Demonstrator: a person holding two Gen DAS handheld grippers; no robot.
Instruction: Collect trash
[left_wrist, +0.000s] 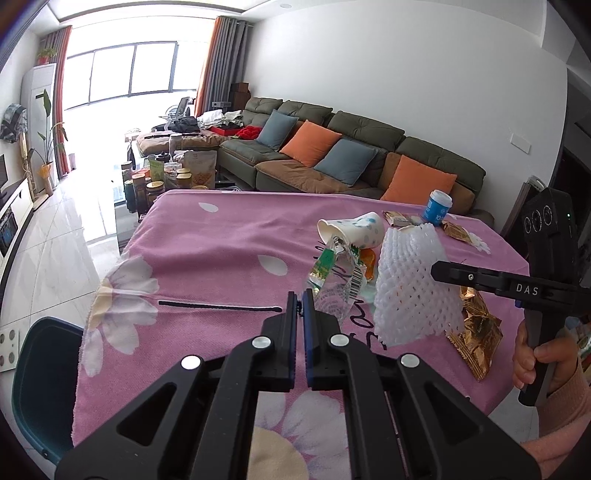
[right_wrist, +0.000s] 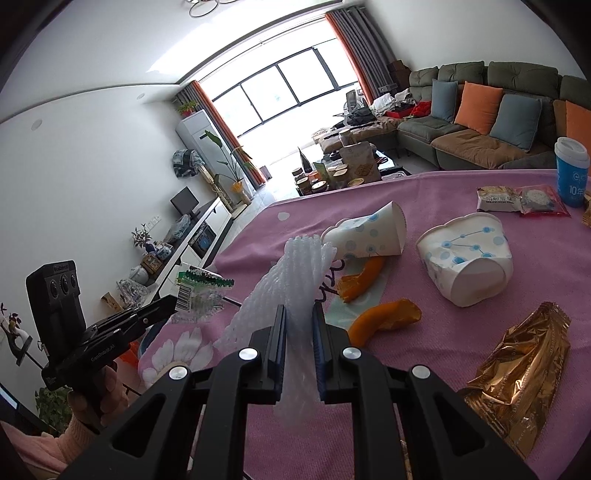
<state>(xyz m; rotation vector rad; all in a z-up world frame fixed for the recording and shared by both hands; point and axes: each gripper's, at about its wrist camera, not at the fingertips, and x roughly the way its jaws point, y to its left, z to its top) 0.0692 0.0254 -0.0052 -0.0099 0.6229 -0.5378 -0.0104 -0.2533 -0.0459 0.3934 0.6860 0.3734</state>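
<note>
Left hand-held gripper (left_wrist: 301, 301) pinches the clear plastic wrapper (left_wrist: 334, 280), lifted above the pink-clothed bench (left_wrist: 221, 251). Right hand-held gripper (right_wrist: 299, 314) clamps the white foam net (right_wrist: 295, 273), raised just beside the tipped paper cup (right_wrist: 369, 232).

The blue cup (right_wrist: 571, 173) is cut by the right wrist view's right edge. The foam net (left_wrist: 410, 280) hides part of the gold wrapper (left_wrist: 476, 332). Wrapper print is too small to read.

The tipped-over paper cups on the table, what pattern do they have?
White paper cups with blue dots joined by thin lines; clearest in the right wrist view.
</note>
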